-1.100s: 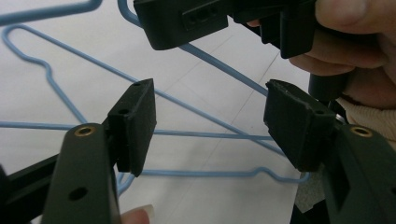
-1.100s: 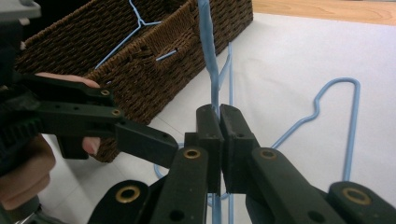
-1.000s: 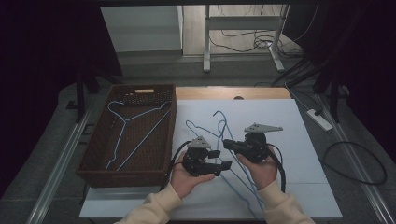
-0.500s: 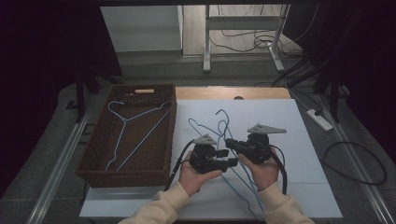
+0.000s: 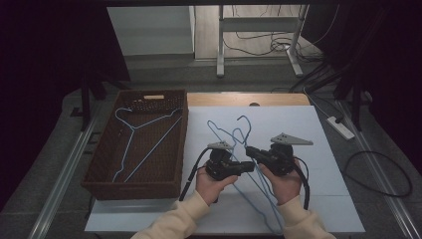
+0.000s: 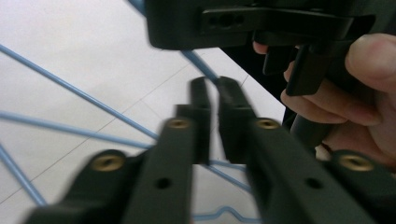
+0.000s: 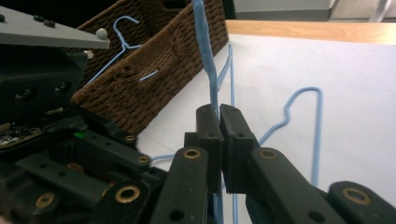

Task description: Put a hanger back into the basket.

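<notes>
near the middle of the white table (image 5: 318, 124), seen from the high view, both grippers meet over two blue wire hangers (image 5: 234, 132) that lie crossed, hooks toward the far edge and shoulders running to the near edge. the left gripper (image 5: 247, 166) has just been closing and now pinches a wire; the right gripper (image 5: 250, 151) is clamped on a wire too. the main risk, as i judge it, is the tangle: if one hand lifts while the hooks are interlocked, the second hanger could drag along, or the thin wire could slip out of the pads. the forearms come in from the near edge, wrists turned inward so the grippers point at each other, nearly level. a wicker basket (image 5: 102, 164) at the left edge holds another hanger (image 5: 130, 130).

along the left gripper view, the jaws stand almost together on a blue wire (image 6: 205, 71); the frame is blurred, so the grip looks narrow and may be shallow. the right hand (image 6: 355, 88) and its gripper sit just beyond.

along the right gripper view, the jaws are shut on an upright blue wire (image 7: 208, 70), held at the very tips, where a twist could let it pivot. the basket lies behind, near its corner.
</notes>
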`<control>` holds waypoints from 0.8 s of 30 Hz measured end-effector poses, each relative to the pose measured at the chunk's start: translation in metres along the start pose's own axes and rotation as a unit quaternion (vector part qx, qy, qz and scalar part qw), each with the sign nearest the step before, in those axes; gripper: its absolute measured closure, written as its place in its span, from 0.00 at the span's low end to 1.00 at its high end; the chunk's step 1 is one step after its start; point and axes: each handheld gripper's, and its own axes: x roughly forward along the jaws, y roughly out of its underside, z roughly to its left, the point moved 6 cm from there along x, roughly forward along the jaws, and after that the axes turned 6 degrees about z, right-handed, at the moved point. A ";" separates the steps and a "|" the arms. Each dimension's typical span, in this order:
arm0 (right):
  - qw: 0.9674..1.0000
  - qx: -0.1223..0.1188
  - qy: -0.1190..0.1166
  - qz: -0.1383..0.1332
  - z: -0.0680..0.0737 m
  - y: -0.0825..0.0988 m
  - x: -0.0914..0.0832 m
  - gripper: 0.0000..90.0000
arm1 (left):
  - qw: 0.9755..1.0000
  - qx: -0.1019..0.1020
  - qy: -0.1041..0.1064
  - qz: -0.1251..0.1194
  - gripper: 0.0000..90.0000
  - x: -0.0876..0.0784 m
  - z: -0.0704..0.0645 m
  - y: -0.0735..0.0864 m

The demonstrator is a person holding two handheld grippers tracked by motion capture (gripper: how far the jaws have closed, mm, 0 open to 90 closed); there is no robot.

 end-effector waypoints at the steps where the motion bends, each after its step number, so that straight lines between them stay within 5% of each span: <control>1: 1.000 0.007 -0.004 -0.001 -0.001 0.000 -0.001 0.97 | 1.000 -0.003 -0.001 0.000 0.99 0.000 0.001 0.000; 6: 1.000 0.007 -0.003 -0.009 0.000 0.000 0.000 0.97 | 1.000 -0.013 0.006 0.005 0.89 0.005 0.001 0.001; 15: 1.000 0.007 0.000 -0.015 0.000 0.000 0.000 0.97 | 0.998 -0.032 0.041 -0.022 0.70 0.004 -0.004 -0.002; 20: 1.000 0.004 -0.003 -0.021 0.006 -0.001 0.001 0.97 | 0.997 -0.048 0.057 -0.033 0.69 0.011 -0.005 -0.004; 24: 1.000 0.003 -0.004 -0.030 0.009 -0.001 0.000 0.97 | 0.994 -0.064 0.078 -0.043 0.79 0.014 -0.004 -0.006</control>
